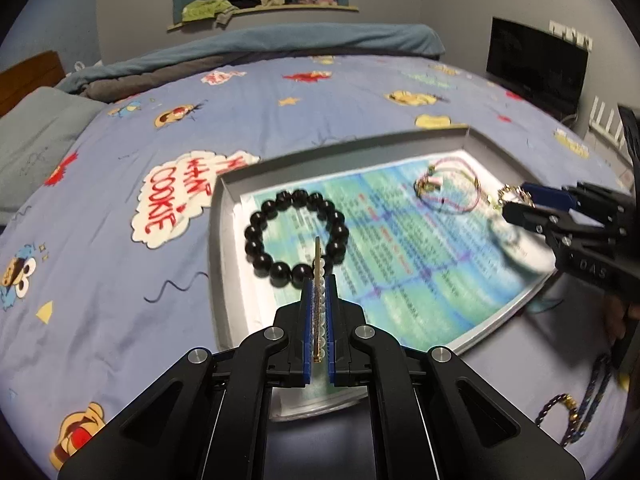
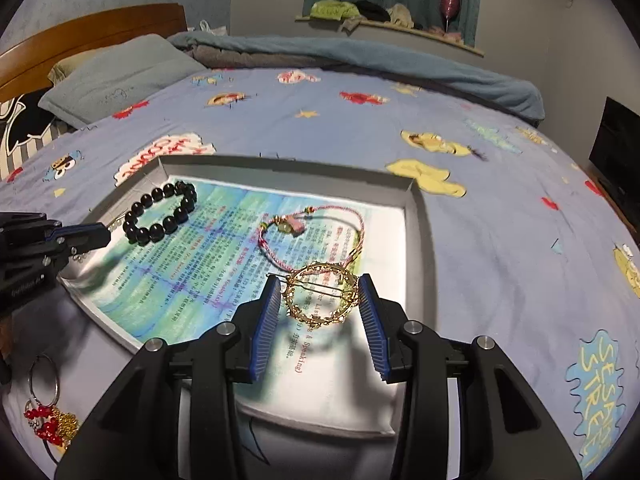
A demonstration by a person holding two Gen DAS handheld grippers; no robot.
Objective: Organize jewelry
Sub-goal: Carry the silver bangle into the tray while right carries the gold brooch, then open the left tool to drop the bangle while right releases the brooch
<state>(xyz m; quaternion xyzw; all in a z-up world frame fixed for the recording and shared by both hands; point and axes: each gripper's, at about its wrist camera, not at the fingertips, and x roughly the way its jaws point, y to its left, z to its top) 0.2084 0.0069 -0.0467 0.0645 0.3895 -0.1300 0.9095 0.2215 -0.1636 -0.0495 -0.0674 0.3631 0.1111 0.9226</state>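
Gold filigree ring-shaped hair clip (image 2: 320,298) hangs pinched between the right claw (image 2: 320,312) pads, over the shallow grey tray (image 2: 288,170)'s near white margin. Left claw (image 1: 319,320) pressed together on a thin gold pearl-edged clip (image 1: 318,276) beside the black bead bracelet (image 1: 296,236). Pink cord bracelet (image 2: 312,236) mid-tray. Bedsheet (image 2: 500,240) print reads "SESAME STREET", "COOKIE"; open bed all round.

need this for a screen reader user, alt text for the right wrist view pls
The right gripper holds a round gold hair clip between blue-padded jaws over a shallow grey tray on a cartoon-print bedsheet. In the tray lie a black bead bracelet and a pink cord bracelet.
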